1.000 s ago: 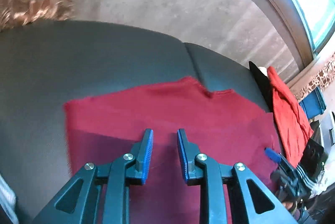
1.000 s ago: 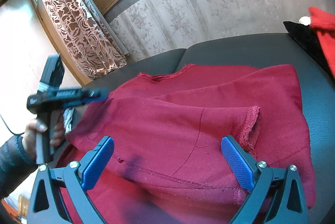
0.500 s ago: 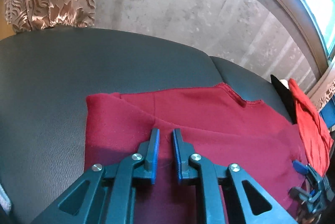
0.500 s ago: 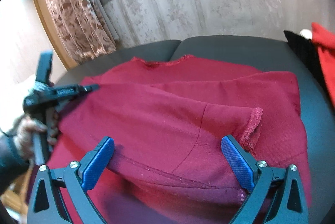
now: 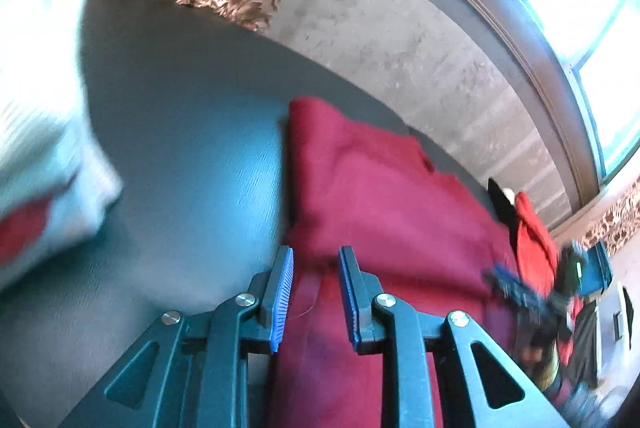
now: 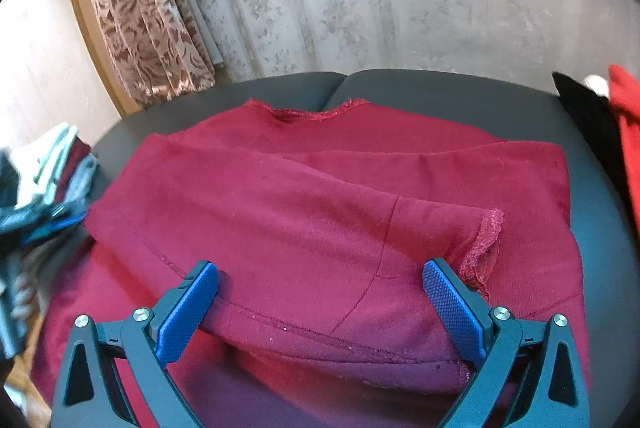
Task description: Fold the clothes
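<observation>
While wide over the maroon shirt, empty right gripper jaws.

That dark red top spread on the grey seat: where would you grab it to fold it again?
Probably the frilly sleeve cuff of the dark red top, from the near right. It lies loose on top with its edge curled up, just ahead of the open right tool.
</observation>
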The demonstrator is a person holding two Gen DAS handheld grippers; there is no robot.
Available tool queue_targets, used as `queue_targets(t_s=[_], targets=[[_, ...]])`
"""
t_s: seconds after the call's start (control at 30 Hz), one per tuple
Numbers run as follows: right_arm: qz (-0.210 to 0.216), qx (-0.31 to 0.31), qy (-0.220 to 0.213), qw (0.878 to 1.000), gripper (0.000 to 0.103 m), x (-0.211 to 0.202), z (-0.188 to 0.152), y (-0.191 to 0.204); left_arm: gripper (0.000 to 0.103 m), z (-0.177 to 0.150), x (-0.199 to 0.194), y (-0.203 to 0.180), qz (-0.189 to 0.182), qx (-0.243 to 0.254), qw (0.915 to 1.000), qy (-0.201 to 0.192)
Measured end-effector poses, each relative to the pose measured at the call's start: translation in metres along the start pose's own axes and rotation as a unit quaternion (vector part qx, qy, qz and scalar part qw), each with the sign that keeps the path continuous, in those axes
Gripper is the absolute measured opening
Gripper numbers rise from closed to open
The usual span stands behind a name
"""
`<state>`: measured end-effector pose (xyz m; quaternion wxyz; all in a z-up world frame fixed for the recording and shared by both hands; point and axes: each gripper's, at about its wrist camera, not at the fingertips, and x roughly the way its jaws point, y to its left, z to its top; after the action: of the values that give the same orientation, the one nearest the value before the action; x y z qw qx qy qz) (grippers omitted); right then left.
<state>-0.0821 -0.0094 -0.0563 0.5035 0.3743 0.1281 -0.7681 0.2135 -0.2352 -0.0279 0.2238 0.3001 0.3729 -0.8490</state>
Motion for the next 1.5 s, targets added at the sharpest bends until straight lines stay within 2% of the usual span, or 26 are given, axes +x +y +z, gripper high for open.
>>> queue_targets(t_s=[0.13,0.23,0.3,0.37,0.47,0.5,0.57,0.6,0.7,0.8,0.93,1.0,1.03,1.07,1.13,1.27,1.4,1.5], targets=[[-0.027,-0.024,0.012,0.999,0.103,0.010,0.009,0.006,0.023,-0.016,0.005,-0.011,-0.014,0.033,0.9993,0.011],[-0.019,-0.019,0.011,1.000,0.103,0.009,0.009,0.003,0.023,-0.020,0.026,-0.023,-0.012,0.056,0.9978,0.035],[-0.016,-0.016,0.010,1.000,0.103,0.009,0.009,0.001,0.023,-0.017,0.040,-0.026,-0.017,0.050,0.9979,0.039],[-0.019,-0.018,0.009,1.000,0.103,0.009,0.008,0.002,0.023,-0.011,0.048,-0.023,-0.020,0.037,0.9989,0.023],[-0.017,-0.017,0.007,1.000,0.103,0.009,0.008,0.002,0.022,0.000,0.059,-0.014,0.020,0.017,0.9994,-0.023],[-0.014,-0.015,0.006,1.000,0.103,0.009,0.008,0.002,0.019,0.003,0.062,-0.003,0.048,-0.011,0.9978,-0.045],[-0.008,-0.011,0.003,1.000,0.103,0.008,0.008,0.000,0.004,-0.001,0.064,0.015,0.051,-0.062,0.9947,-0.064],[-0.005,-0.009,0.001,1.000,0.103,0.007,0.008,0.000,0.004,-0.005,0.062,0.024,0.053,-0.084,0.9924,-0.073],[0.004,-0.009,-0.001,1.000,0.103,0.007,0.008,0.000,0.004,-0.016,0.056,0.011,0.098,-0.039,0.9902,-0.091],[0.009,-0.011,-0.002,1.000,0.103,0.007,0.007,0.000,0.004,-0.017,0.061,0.007,0.120,-0.031,0.9893,-0.077],[0.010,-0.010,-0.001,1.000,0.103,0.008,0.006,0.000,0.004,-0.018,0.057,0.004,0.109,-0.033,0.9910,-0.069],[0.010,-0.010,-0.001,1.000,0.103,0.008,0.006,0.000,0.011,-0.028,0.039,0.008,0.093,-0.052,0.9909,-0.082],[0.009,-0.011,0.000,1.000,0.103,0.008,0.007,0.001,0.018,-0.032,0.031,0.009,0.097,-0.053,0.9897,-0.091],[0.008,-0.011,0.001,1.000,0.103,0.009,0.007,0.001,0.018,-0.039,0.021,0.012,0.102,-0.053,0.9883,-0.100],[0.006,-0.013,0.003,1.000,0.103,0.009,0.007,0.001,0.018,-0.048,0.012,0.014,0.103,-0.055,0.9888,-0.093],[-0.011,-0.026,0.014,1.000,0.103,0.010,0.009,0.007,0.018,-0.056,0.013,0.004,0.097,-0.023,0.9929,-0.064],[0.019,-0.010,0.039,0.999,0.103,-0.006,0.017,0.010,0.020,-0.059,0.025,-0.008,0.091,-0.001,0.9945,-0.052],[0.064,0.034,0.016,0.997,0.103,-0.042,0.008,-0.002,0.020,-0.060,0.035,-0.015,0.090,0.014,0.9948,-0.046]])
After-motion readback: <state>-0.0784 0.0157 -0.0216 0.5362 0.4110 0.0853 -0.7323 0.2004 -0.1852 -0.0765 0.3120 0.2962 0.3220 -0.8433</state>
